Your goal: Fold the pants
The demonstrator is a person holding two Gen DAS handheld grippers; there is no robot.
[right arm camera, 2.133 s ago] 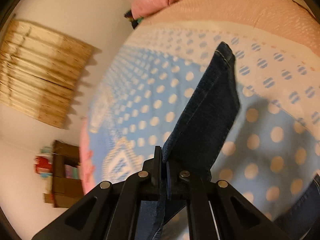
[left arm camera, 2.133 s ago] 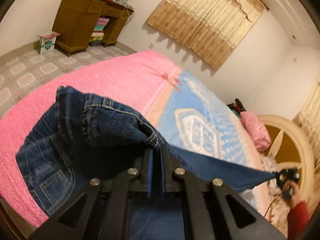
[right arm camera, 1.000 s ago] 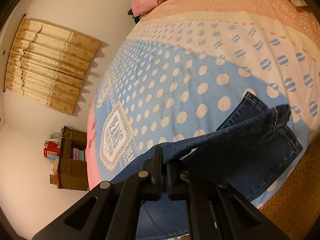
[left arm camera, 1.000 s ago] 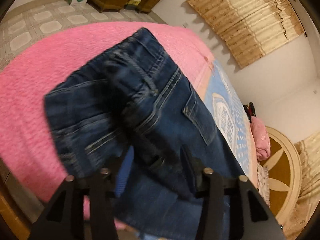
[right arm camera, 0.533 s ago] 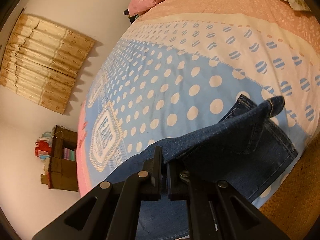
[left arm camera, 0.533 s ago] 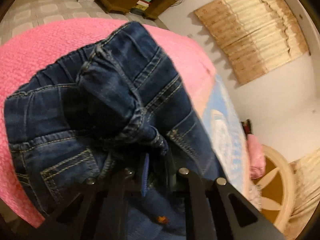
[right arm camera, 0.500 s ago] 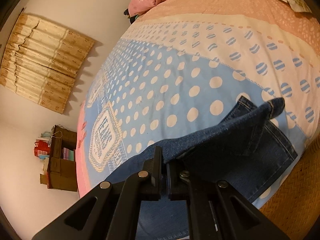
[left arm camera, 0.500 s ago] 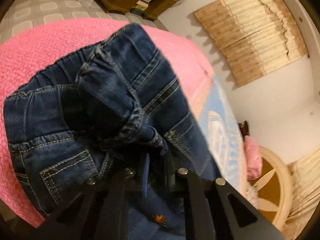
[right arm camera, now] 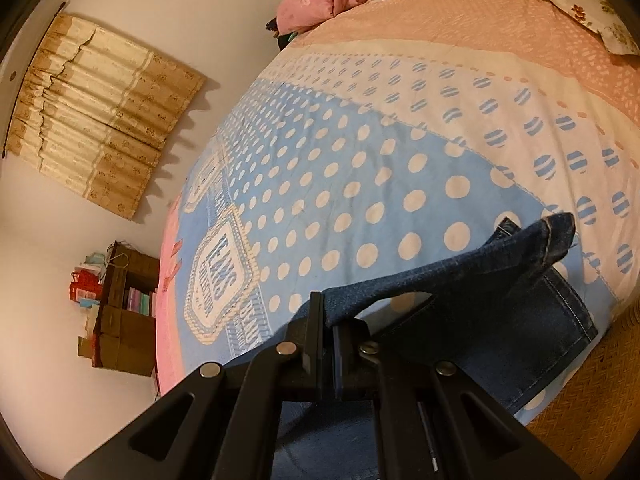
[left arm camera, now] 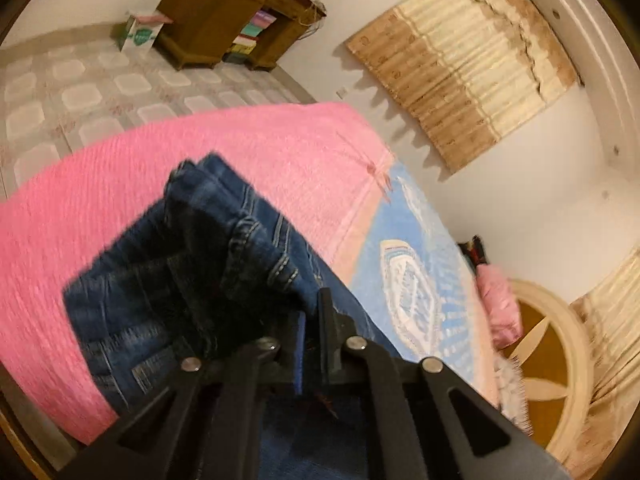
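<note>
A: What had changed at the waist end?

B: A second before, the left gripper (left arm camera: 310, 344) stood with its fingers apart over the pants (left arm camera: 192, 280); its jaws had just been closing, and now they were clamped on a bunch of denim at the waistband, which had come up off the pink blanket (left arm camera: 160, 168) in a blurred heap.

A: And the other end?

B: The right gripper (right arm camera: 326, 340) had not let go. Its fingers were pinched together on the edge of one leg, so the hem hung lifted in the air while the other leg lay flat on the dotted bedspread (right arm camera: 360, 184) near the bed's edge.

A: So where did that leave the fold?

B: Both ends looked held, waist and hem. The pants were probably ready to be carried over into a fold, though no fold was laid yet.
</note>
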